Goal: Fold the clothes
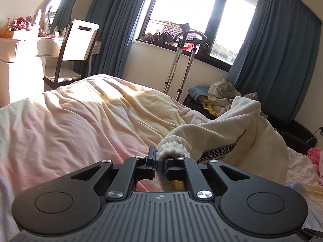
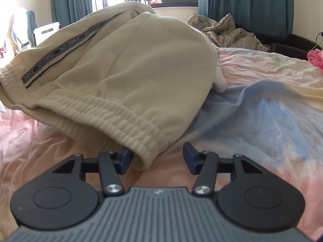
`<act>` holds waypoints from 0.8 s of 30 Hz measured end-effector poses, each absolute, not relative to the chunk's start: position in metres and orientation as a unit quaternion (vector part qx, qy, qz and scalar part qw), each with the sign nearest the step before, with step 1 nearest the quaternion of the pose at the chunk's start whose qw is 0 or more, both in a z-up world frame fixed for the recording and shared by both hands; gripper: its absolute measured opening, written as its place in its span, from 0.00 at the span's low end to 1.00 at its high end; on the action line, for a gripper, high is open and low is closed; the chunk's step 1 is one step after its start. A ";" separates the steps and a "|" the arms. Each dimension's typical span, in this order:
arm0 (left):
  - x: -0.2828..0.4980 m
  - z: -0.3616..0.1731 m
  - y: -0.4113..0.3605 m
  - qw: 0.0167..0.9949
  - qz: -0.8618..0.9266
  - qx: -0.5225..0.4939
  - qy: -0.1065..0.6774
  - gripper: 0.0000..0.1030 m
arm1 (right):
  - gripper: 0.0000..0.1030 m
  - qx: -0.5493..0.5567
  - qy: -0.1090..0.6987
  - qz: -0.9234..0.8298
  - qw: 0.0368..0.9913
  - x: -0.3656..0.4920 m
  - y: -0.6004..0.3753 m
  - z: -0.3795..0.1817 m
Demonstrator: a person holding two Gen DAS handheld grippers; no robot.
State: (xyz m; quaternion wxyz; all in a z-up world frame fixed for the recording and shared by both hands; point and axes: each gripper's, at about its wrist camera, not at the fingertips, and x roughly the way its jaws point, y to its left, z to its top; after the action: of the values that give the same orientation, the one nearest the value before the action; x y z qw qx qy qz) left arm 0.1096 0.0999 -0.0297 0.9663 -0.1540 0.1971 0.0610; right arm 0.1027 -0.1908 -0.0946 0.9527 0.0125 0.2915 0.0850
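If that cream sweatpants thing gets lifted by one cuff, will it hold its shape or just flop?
Probably flops: the cream sweatpants already sag in soft folds on the bed. The fleece looks thick, so likely heavyish. The ribbed cuff in the left hand-held gripper seems unlikely to slip.

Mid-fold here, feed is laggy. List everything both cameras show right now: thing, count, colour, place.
Sweatpants: one, cream with a dark NOT-SIMPLE stripe, lying on the bed.
Bedsheet: one, pastel pink, yellow and blue, covering the bed.
Curtains: teal, beside the window.
Chair: one, white back on a dark frame, at the dresser.
Dresser: one, white, far left, small items on top.
Metal stand: one, silver, under the window.
Crumpled bedding: one heap, grey-beige, beyond the bed.
Pink cloth: one, far right edge.
Left tool: black, shut on a ribbed cuff.
Right tool: black, open at the other cuff.
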 end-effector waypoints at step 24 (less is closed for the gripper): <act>0.103 -0.059 0.052 0.963 0.035 -0.092 0.252 0.32 | 0.21 0.085 0.285 -0.022 0.954 0.124 -0.247 -0.080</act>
State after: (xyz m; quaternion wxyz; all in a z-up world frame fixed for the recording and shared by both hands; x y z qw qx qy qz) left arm 0.1026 0.0522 -0.0592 0.9629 -0.0916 0.2515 0.0350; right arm 0.1239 -0.2470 -0.0802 0.9543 0.0855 0.2855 -0.0220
